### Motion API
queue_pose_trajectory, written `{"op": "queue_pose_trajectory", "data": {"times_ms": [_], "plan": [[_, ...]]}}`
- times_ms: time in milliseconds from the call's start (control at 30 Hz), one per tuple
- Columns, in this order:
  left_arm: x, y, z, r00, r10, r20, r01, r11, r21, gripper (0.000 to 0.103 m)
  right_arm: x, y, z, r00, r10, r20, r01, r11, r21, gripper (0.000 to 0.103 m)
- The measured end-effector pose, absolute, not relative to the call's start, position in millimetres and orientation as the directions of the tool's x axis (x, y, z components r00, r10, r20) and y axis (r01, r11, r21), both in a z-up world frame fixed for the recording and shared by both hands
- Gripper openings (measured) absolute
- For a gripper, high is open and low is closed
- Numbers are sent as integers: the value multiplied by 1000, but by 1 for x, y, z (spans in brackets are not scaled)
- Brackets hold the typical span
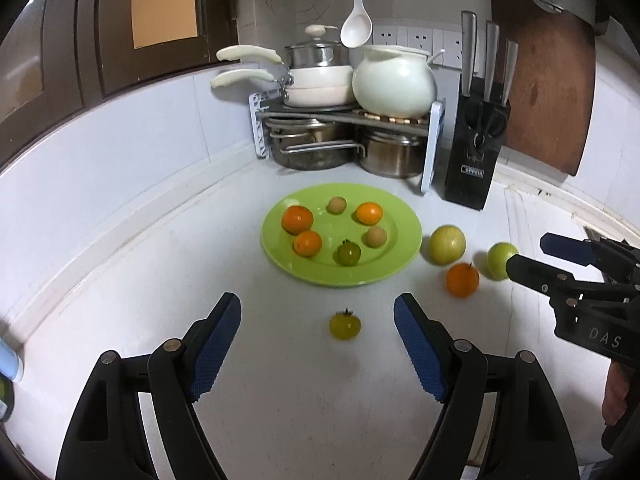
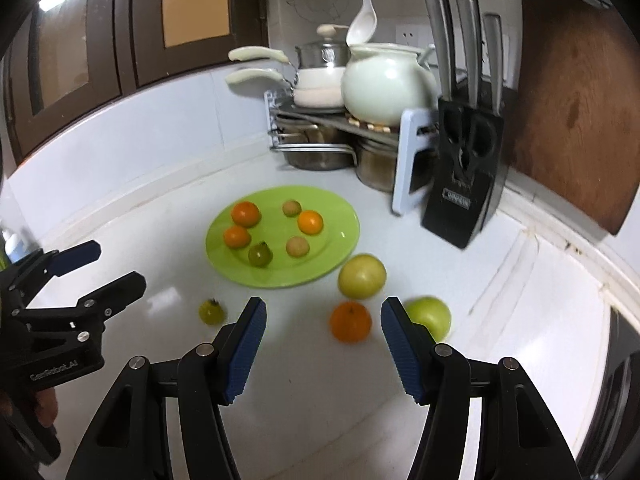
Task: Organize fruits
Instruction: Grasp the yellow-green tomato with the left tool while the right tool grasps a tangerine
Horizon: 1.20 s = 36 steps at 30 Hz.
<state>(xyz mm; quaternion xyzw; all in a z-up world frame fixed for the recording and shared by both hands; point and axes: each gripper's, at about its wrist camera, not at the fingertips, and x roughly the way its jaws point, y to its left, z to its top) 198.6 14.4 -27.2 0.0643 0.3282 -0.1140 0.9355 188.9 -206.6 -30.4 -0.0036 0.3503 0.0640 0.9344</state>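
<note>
My left gripper (image 1: 318,304) is open, and a small yellow-green tomato (image 1: 345,324) lies on the white counter in line with its gap, untouched. My right gripper (image 2: 324,306) is open too, with an orange (image 2: 350,322) on the counter just ahead of its fingertips. A green apple (image 2: 430,316) sits to the right of that gripper, partly hidden by its right finger. A yellow-green apple (image 2: 362,276) lies beside the green plate (image 2: 352,232). The plate (image 1: 404,256) holds three oranges, two small brown fruits and a green tomato (image 1: 349,253).
A black knife block (image 1: 472,160) stands right of the plate. A pot rack (image 1: 344,120) with pans and a white pot fills the back corner. A wooden cutting board (image 1: 548,80) leans on the right wall. A person's hand (image 1: 616,396) shows at the right edge.
</note>
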Motion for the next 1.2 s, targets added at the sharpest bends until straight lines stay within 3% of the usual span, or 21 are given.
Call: {"op": "queue_pose_trajectory", "data": {"times_ms": [667,1200], "plan": [[210,7,-78,708,-111,-697,261,959,113,78,204,-200,-82,700,82,-709,-139,990,-23,61],[247,-10,-101,655,-143,-742,278,959,61,64,239,-218,-108,651,114,-750,-119,992,48,61]]}}
